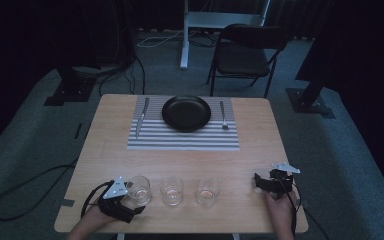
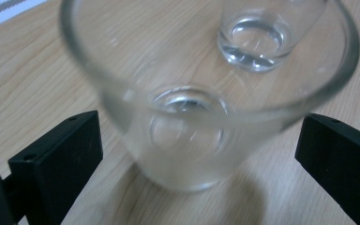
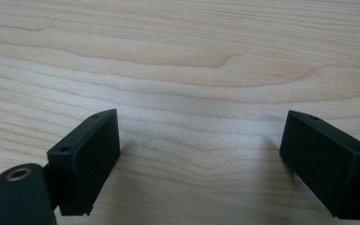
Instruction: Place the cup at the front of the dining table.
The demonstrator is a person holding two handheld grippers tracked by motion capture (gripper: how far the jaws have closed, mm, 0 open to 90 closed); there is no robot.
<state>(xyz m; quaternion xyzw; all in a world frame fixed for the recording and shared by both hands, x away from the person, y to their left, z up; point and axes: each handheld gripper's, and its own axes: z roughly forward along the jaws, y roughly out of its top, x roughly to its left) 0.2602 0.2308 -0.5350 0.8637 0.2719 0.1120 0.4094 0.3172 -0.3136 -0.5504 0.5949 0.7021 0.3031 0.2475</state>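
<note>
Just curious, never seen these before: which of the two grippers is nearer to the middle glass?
The left. The left gripper sits around the left glass, next to the middle glass. The right gripper rests beyond the right glass.

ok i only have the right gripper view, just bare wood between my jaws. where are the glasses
Observer: Three glasses stand in a row along the near edge; the closest to your right gripper is the right glass, off to its left.
Operator: what's the left one doing
Observer: The left gripper is open around the left glass, jaws clear of it on both sides.
Operator: anything further back
Observer: A black plate sits on a striped placemat, with a knife to its left and a fork to its right.
</note>
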